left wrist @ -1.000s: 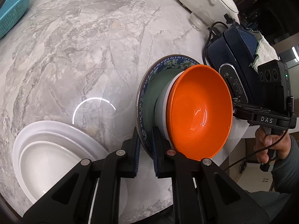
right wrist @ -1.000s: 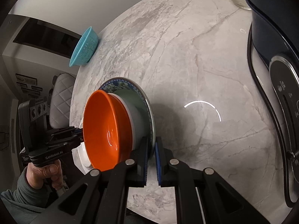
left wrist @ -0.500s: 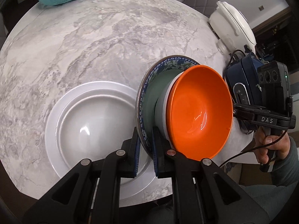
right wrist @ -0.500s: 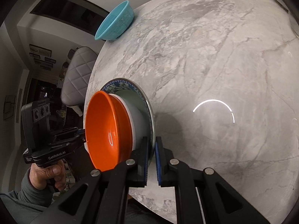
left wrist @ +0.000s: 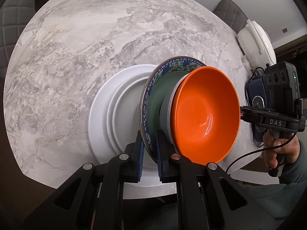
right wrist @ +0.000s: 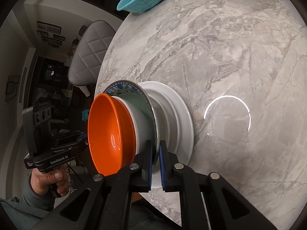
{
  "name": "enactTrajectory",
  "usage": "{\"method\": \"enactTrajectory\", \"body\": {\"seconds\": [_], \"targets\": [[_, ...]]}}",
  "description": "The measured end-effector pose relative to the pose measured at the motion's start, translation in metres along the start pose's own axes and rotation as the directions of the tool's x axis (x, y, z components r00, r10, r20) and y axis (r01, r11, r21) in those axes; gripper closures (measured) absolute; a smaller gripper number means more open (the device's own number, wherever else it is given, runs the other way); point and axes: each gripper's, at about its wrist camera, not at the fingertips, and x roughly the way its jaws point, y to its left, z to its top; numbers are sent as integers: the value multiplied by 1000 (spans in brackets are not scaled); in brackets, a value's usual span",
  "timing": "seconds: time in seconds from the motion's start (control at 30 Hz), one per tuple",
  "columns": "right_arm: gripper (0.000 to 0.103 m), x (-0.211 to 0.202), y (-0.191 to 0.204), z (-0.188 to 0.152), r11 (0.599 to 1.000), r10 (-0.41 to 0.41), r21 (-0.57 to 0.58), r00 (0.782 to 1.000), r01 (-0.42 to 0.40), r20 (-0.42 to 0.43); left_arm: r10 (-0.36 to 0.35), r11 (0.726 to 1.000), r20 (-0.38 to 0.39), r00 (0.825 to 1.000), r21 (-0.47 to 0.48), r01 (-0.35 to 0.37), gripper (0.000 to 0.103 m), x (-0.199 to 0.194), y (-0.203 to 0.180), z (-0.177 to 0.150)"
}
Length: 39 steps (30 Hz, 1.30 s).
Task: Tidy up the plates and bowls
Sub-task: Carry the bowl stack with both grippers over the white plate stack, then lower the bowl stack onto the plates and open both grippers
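Patterned plate (left wrist: 153,76) rim sits clamped between both claws' fingers (left wrist: 138,151).

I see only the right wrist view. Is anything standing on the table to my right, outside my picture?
Observer: Yes. The left wrist view shows a white cooker at the right edge of the table.
Operator: Is something else near it?
Observer: A dark blue appliance with a black cable, nearer along the same edge.
Operator: The orange bowl hides the left gripper's tip from me. What does it hold?
Observer: The left gripper has its jaws shut on the rim of the patterned plate, one on each face.
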Motion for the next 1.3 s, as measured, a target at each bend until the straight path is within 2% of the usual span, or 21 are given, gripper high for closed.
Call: {"method": "enactTrajectory", "body": {"seconds": [0.23,0.7,0.93,1.1,1.13,1.2,1.3], "targets": [[93,16,9,5,1000,-9,-2,999,9,-30,2,1000,-20,1000,-14,-2,93,7,16,3],[93,39,3,3,999,-43,31,998,45,-56,-8,1000,-61,998,-26,7,93,35,29,3],[93,41,2,4,999,-42,22,998,43,-40,-13,999,-38,999,-46,12,93,38,34,4],[91,39,5,2,999,-52,5,998,52,-31,-5,997,10,1000,-76,6,92,33,36,-1],[90,38,5,2,999,-52,3,998,52,-25,-2,997,20,1000,-82,3,92,32,36,-3],[81,35,5,1,998,-57,-4,998,57,-11,0,995,38,999,-95,4,90,29,38,-6],[66,29,2,-2,998,-59,-1,998,59,5,29,993,70,997,-114,-21,80,20,39,-11]]}}
